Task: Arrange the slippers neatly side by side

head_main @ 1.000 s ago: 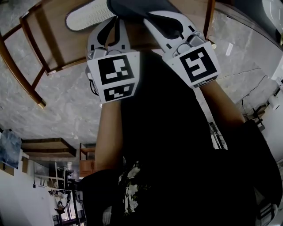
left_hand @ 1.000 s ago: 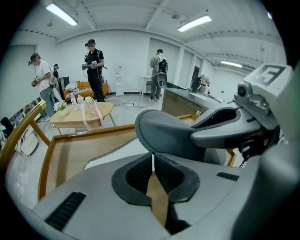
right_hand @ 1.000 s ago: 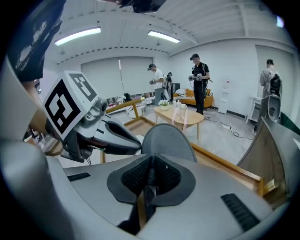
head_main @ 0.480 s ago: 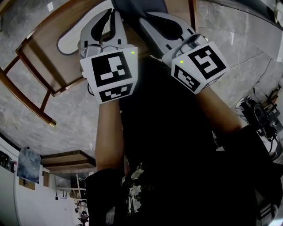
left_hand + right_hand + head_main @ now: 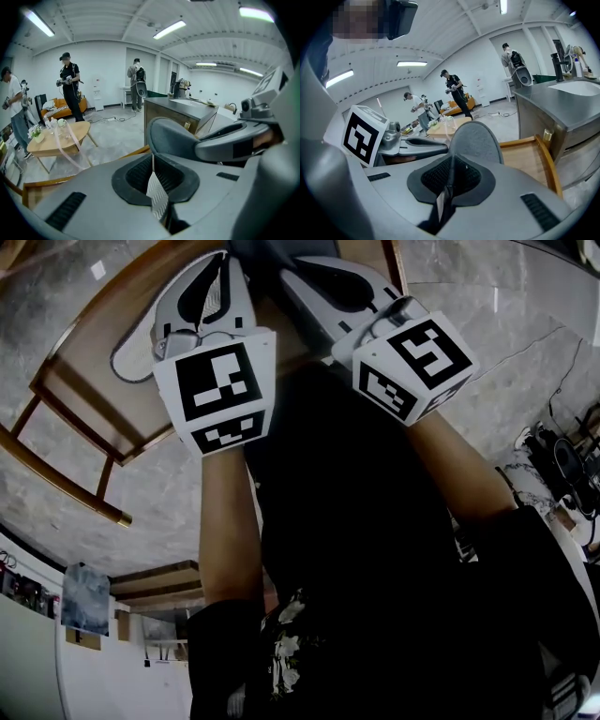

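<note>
Grip is seen on both slippers. The left gripper is closed on the thin edge of the pale-soled slipper, whose long axis is slanted out to the left over the wooden rack. The right gripper is clamped on the grey slipper, which is pointed straight ahead of its jaws. The two axes would probably have to be made parallel before anything is set down.

Matt grey felt-like slippers, glossy wooden stand, polished marbled floor.
</note>
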A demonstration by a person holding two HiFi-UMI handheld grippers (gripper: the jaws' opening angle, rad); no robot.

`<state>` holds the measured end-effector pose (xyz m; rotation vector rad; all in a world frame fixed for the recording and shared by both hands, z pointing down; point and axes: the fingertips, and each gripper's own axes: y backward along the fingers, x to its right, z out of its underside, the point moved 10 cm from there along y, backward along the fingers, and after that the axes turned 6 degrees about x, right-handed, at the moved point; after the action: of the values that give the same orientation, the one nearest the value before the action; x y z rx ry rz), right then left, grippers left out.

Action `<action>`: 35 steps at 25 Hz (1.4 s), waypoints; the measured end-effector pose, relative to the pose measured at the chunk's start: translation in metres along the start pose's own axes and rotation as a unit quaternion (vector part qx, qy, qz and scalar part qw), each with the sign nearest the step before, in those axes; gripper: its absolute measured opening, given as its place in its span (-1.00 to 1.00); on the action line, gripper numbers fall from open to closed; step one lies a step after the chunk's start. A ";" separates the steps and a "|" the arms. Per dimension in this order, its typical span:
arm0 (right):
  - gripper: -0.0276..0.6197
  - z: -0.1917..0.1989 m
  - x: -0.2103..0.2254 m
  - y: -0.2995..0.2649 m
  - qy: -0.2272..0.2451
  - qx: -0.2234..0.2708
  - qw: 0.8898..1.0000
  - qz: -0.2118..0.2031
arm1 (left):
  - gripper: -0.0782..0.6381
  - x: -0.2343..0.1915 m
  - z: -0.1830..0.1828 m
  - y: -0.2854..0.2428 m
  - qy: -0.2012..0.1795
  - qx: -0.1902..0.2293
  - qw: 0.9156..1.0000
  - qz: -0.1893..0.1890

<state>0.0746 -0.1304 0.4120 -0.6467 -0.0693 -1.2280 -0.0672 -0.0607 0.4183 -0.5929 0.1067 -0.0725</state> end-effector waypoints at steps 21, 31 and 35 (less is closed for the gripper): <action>-0.87 0.030 0.032 -0.014 -0.021 -0.011 0.999 0.049 | -0.74 0.010 0.022 -0.046 0.024 -0.065 0.997 0.018; -0.87 0.041 0.047 -0.027 -0.027 -0.037 0.997 0.069 | -0.74 0.014 0.029 -0.030 0.083 -0.095 0.991 0.046; -0.73 0.042 0.043 -0.026 -0.025 -0.035 0.997 0.061 | -0.76 0.008 0.029 -0.008 0.138 -0.084 0.984 0.071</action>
<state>0.0794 -0.1512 0.4744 -0.7328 -0.0285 -1.1007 -0.0558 -0.0520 0.4464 -0.7409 0.4263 -0.0065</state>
